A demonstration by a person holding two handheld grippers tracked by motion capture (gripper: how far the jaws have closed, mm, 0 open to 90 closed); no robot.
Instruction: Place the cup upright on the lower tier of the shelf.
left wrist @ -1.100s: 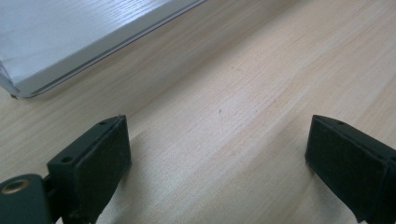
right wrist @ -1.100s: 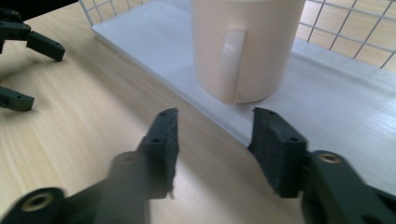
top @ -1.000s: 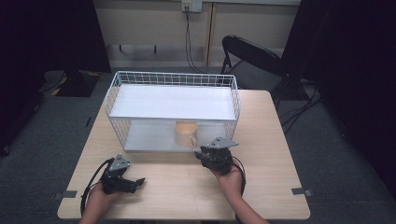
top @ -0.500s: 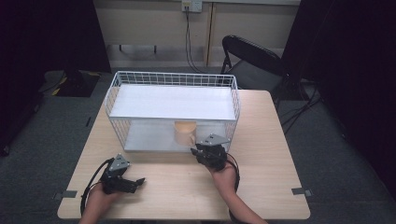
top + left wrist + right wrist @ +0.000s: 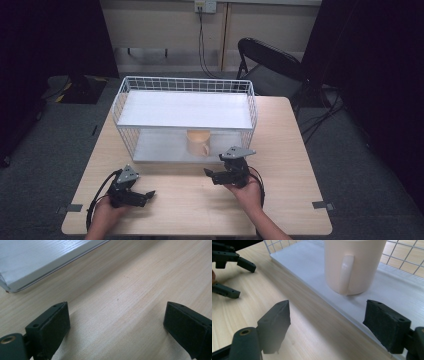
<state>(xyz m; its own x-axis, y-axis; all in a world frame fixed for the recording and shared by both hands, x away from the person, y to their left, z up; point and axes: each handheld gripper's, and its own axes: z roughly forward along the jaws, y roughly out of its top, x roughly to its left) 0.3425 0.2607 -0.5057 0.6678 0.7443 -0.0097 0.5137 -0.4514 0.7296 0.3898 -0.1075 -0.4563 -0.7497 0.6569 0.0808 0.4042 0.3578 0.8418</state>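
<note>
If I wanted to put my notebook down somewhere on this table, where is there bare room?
The widest bare wood lies between the left hand-held gripper and the right hand-held gripper, in front of the wire rack. Narrower strips run along the table on either side of the rack. The rack's top shelf is bare too. It is crowded around the mug on the lower shelf, with the right hand-held gripper close by.

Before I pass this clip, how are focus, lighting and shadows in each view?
High view: dark surroundings, evenly lit pale wooden table, slightly soft. Right gripper view: cream ceramic mug sharp, the near black jaws of the right hand-held gripper blurred. Left gripper view: left hand-held gripper open, jaws casting soft shadows on the wood, no glare.
</note>
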